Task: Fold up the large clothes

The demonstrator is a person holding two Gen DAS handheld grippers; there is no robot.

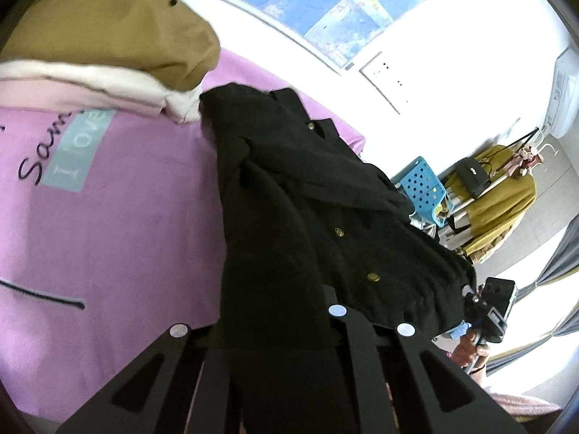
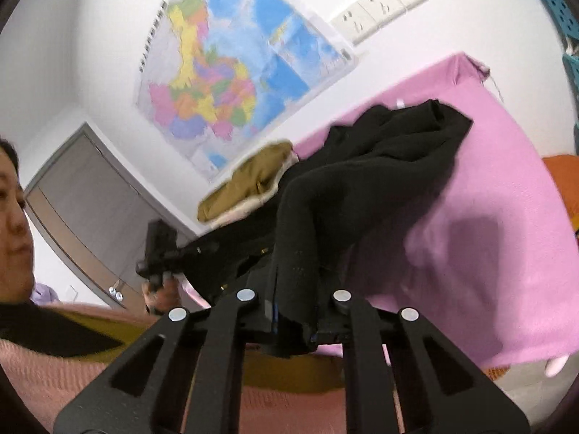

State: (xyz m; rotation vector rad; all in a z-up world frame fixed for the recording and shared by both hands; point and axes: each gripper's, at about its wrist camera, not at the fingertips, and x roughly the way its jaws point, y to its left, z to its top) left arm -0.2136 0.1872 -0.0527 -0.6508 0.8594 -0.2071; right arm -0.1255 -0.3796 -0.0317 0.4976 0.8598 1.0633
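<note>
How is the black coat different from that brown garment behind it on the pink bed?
The black coat hangs lifted and stretched out, pinched by both the left gripper and right gripper; the brown garment lies untouched on a pile. The black coat shows brass buttons; the brown garment has a pale fleecy edge. Both are bulky outerwear over the pink sheet.

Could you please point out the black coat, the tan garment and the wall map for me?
Black coat [image 1: 307, 217], left wrist view, on its front beside the brass buttons.
Tan garment [image 1: 108, 32], left wrist view, on its upper folded surface.
Wall map [image 2: 217, 72], right wrist view, on its coloured middle.
</note>
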